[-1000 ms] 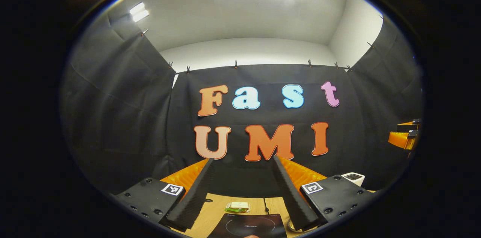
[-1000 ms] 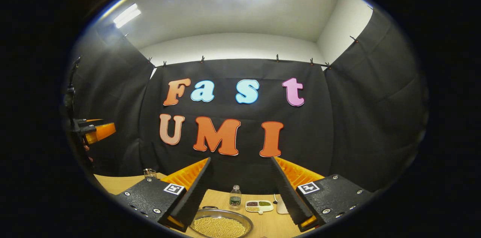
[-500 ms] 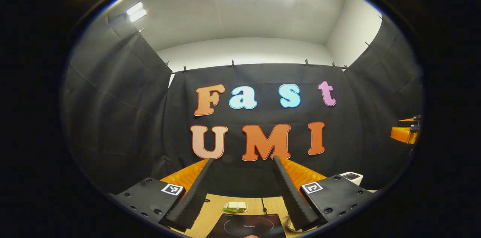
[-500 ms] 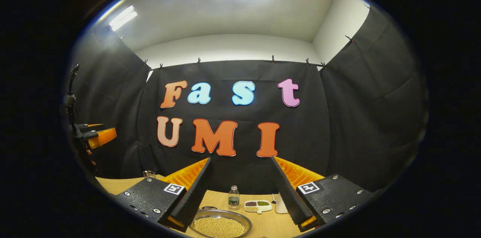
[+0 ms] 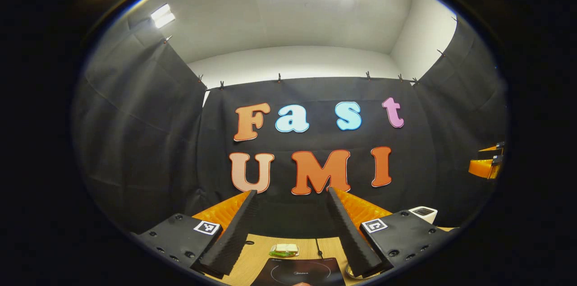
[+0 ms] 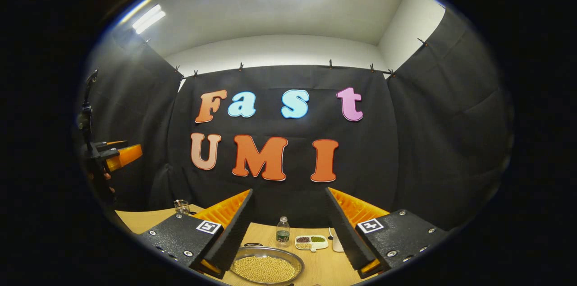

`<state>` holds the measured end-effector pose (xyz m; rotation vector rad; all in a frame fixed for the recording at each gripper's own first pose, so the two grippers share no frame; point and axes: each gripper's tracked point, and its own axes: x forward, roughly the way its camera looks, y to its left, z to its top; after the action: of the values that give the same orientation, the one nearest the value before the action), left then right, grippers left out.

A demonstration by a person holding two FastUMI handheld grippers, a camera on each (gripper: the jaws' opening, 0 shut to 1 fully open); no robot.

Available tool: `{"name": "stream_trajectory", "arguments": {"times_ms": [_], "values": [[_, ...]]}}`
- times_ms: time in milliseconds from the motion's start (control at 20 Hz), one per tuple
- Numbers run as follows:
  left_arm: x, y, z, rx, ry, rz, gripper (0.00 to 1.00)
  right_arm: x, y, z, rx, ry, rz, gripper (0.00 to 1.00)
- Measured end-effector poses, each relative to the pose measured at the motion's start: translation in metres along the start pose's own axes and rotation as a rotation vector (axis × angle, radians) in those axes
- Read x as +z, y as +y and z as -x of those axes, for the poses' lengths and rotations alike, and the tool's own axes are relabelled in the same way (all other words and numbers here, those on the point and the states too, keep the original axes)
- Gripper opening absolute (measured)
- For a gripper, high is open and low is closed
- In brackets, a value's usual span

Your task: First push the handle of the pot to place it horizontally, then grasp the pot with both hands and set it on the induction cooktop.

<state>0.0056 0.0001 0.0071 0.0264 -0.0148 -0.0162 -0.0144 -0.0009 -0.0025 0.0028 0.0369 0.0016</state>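
A shallow metal pot [image 6: 266,267] full of yellow grains sits on the wooden table, low in the right gripper view between my fingers. A small dark handle [image 6: 253,245] shows at its far rim. My right gripper [image 6: 288,190] hangs above it, open and holding nothing. In the left gripper view the black induction cooktop [image 5: 299,271] lies on the table below my left gripper [image 5: 291,191], which is also open with nothing between its fingers. Each gripper shows at the edge of the other's view: the left gripper [image 6: 119,155] and the right gripper [image 5: 484,166], both raised well above the table.
Behind the pot stand a small bottle [image 6: 282,233], a divided dish [image 6: 311,242] of beans and a white object [image 6: 336,243]. A glass [image 6: 181,206] stands far left. Beyond the cooktop lies a green-and-white pack [image 5: 284,249]; a white box [image 5: 423,212] sits at the right.
The right gripper view has tipped slightly downward, so the pot and table items sit a little higher in the frame. The left gripper has barely moved. Both stay open.
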Motion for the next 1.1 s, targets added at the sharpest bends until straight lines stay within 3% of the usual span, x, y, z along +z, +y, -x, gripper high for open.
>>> {"name": "stream_trajectory", "arguments": {"times_ms": [300, 550, 750, 1100], "values": [[-0.005, -0.002, -0.004, -0.006, 0.011, 0.006, 1.0, -0.038, 0.003, 0.002, 0.02, 0.111, -0.028, 0.96], [-0.005, -0.004, -0.005, -0.011, 0.004, 0.003, 1.0, -0.101, 0.006, 0.01, 0.024, 0.278, -0.095, 0.93], [-0.011, -0.01, -0.004, -0.022, 0.016, -0.011, 1.0, -0.152, 0.019, 0.016, 0.04, 0.419, -0.166, 0.83], [-0.017, -0.015, -0.008, -0.029, 0.034, -0.009, 1.0, -0.227, 0.045, 0.036, 0.088, 0.662, -0.266, 0.58]]}}
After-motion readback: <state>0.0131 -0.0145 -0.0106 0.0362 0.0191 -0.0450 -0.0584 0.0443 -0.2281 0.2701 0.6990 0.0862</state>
